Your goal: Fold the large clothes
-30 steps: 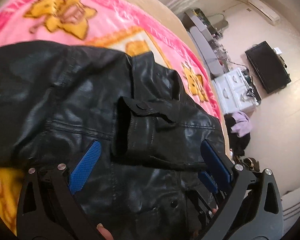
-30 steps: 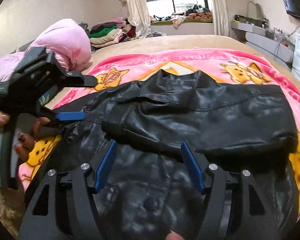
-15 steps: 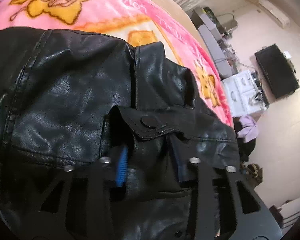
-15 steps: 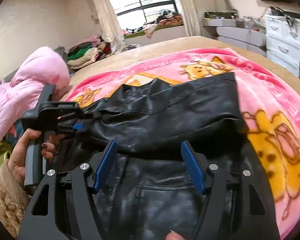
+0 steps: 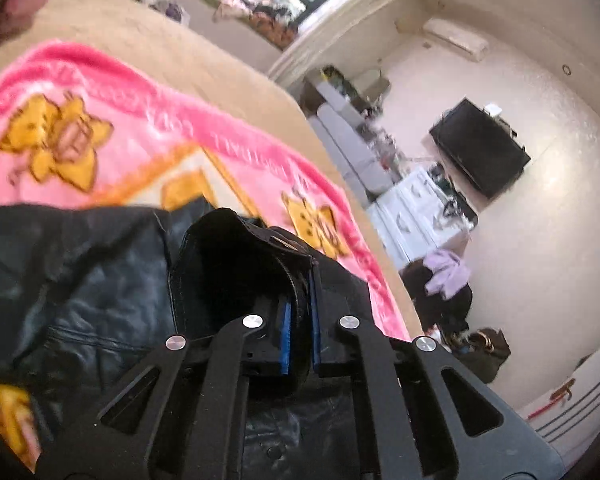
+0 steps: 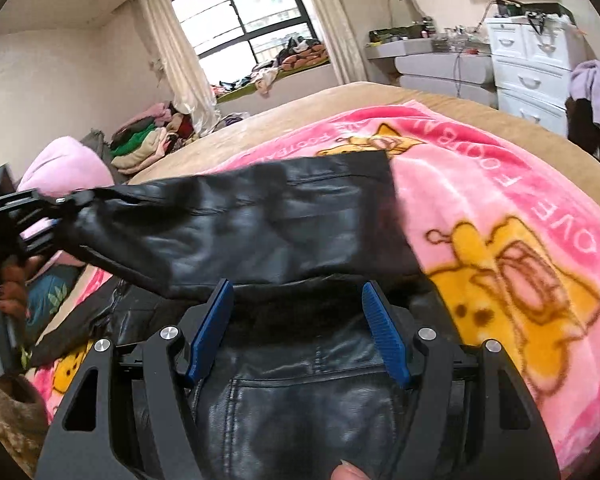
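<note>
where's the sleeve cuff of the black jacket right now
The sleeve cuff is clamped in the left gripper, lifted off the pink blanket; in the right wrist view it is at far left.

Bare pink blanket (image 6: 500,184) right of the jacket (image 6: 260,224), lifted sleeve (image 6: 180,232) leftward

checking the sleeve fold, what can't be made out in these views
- Left wrist: the left gripper fingertips are buried in the sleeve cuff; motion blur smears the jacket.
- Right wrist: the right gripper blocks the jacket's near part, and the frame cuts off its hem.
- Collar: hidden under the raised sleeve.
</note>
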`<state>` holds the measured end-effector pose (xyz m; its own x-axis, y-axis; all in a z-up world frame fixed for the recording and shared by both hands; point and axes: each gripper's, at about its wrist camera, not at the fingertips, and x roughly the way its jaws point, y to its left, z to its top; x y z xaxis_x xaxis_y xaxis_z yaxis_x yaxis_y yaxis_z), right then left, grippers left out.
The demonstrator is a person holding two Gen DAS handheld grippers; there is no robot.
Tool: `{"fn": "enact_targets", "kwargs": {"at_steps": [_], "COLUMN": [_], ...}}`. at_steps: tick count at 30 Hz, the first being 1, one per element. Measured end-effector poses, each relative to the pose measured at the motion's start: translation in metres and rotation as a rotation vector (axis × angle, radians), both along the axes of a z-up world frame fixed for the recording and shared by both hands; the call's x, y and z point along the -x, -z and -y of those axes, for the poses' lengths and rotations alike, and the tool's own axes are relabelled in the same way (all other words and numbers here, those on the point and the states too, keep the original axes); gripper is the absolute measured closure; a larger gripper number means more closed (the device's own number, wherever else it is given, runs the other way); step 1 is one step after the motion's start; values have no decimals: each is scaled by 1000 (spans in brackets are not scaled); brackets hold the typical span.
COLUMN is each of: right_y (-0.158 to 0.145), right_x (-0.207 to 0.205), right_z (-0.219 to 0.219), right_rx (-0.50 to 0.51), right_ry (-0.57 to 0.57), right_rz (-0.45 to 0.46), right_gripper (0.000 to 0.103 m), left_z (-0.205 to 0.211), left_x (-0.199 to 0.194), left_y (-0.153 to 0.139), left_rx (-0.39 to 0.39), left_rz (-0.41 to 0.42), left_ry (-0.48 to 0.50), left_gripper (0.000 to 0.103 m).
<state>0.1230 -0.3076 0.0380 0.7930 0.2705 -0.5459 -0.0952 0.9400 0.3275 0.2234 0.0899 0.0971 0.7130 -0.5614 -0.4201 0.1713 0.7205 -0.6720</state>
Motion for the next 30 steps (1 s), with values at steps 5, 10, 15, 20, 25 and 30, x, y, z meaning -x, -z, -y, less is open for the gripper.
{"fn": "enact_targets", "kwargs": {"at_steps": [5,10,15,20,25,30], "right_y": [1,2,3,21,51,72], "right_x": [0,-15,-59,-116,-148,-154], "right_z": [10,18,38,54,50,46], "right_rx": [-23,-6,19,73,42,222], "right_ry": [35,71,128,167,105,163], "right_rz": [-27,-54,-91,-192,-303,-346], "right_gripper": [38,38,38,37,43,36], "left_z": [-20,-28,-32,-36,-43,-41], "left_x": [3,6,10,6,4,5], "left_y": [3,44,60,66,75,77], "left_rx": [-20,-63,-120,-194,-196,-222], "left_rz": [-24,-136,-175,-198,-232,-243], "left_ry": [-66,-64,-87,-109,-118,-112], "left_gripper": [102,102,102,102,102,101]}}
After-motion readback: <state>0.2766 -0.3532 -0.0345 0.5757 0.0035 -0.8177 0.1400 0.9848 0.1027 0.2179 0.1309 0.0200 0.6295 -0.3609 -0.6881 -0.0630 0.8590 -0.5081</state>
